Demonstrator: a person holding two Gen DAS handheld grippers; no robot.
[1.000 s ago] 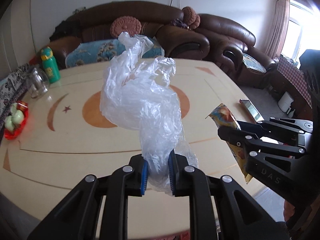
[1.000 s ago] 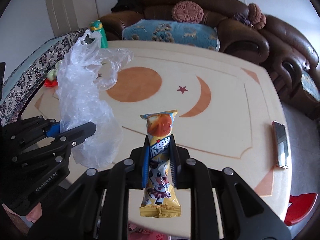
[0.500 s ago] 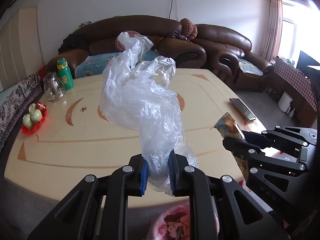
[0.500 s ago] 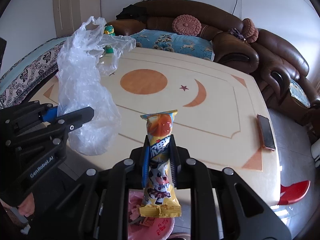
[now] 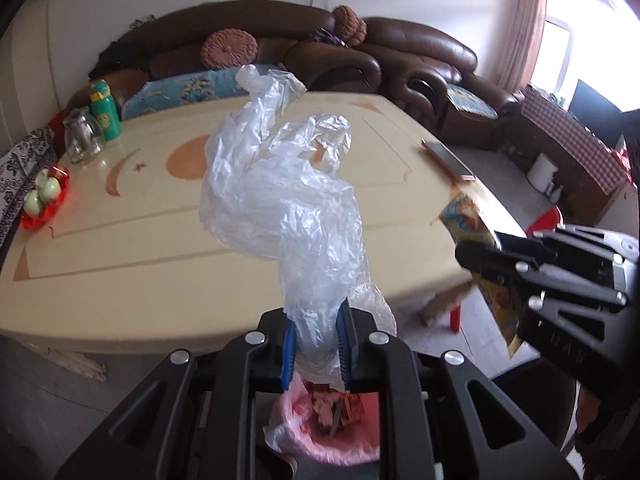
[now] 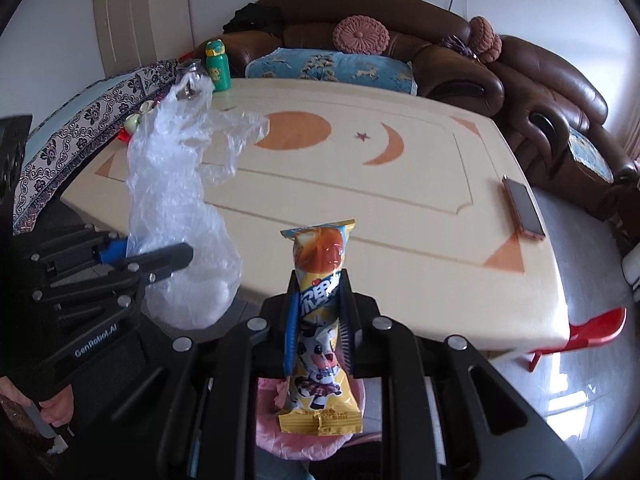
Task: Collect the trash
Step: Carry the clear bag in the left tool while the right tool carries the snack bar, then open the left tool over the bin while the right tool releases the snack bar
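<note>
Left gripper (image 5: 316, 344) clamped on crumpled clear thin-film plastic bag (image 5: 276, 208), billowing upright. Right gripper (image 6: 319, 320) clamped on glossy yellow snack wrapper (image 6: 320, 320), upright. Both now pulled back past near edge of cream table (image 6: 400, 216), above pink-lined trash bin (image 5: 320, 436), more in view than before.

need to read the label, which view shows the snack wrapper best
Right wrist view: the snack wrapper faces the camera nearly whole, pinched in the right tongs. Left wrist view shows it only edge-on and blurred at the right.
</note>
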